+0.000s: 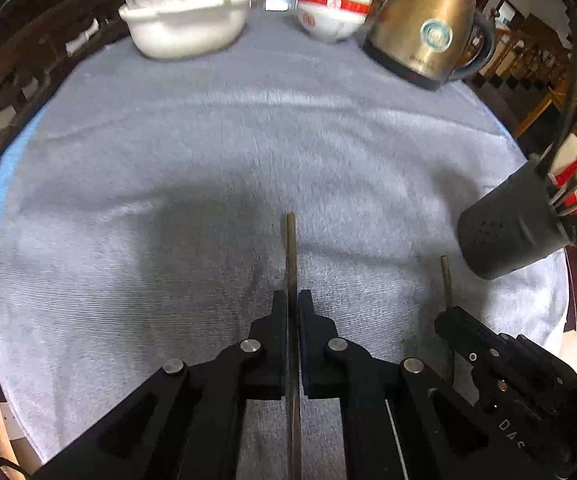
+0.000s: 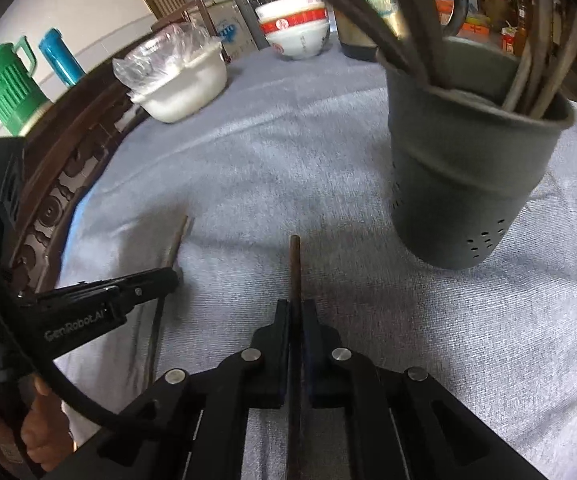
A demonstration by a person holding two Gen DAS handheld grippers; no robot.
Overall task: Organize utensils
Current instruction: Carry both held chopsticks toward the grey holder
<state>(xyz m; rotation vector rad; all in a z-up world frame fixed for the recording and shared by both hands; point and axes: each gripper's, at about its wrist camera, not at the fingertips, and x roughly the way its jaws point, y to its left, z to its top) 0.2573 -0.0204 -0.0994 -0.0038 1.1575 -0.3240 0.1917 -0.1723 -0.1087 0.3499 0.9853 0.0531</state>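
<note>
My left gripper (image 1: 293,298) is shut on a brown chopstick (image 1: 291,248) whose tip sticks out past the fingers over the grey towel (image 1: 208,152). My right gripper (image 2: 296,307) is shut on a second brown chopstick (image 2: 295,268). Each gripper shows in the other's view: the right gripper (image 1: 446,314) at the lower right with its chopstick (image 1: 444,276), the left gripper (image 2: 170,276) at the left with its chopstick (image 2: 178,240). A dark grey utensil holder (image 2: 464,160) stands upright on the towel to the right, with several utensils in it; the same holder (image 1: 508,228) appears at the right edge.
At the table's far side stand a white basin with a plastic bag (image 1: 186,20), stacked red-banded bowls (image 1: 330,8) and a gold kettle (image 1: 428,28). A carved dark wooden chair back (image 2: 60,168) runs along the left. Green and blue jugs (image 2: 4,80) stand beyond. A hand (image 2: 42,440) holds the left gripper.
</note>
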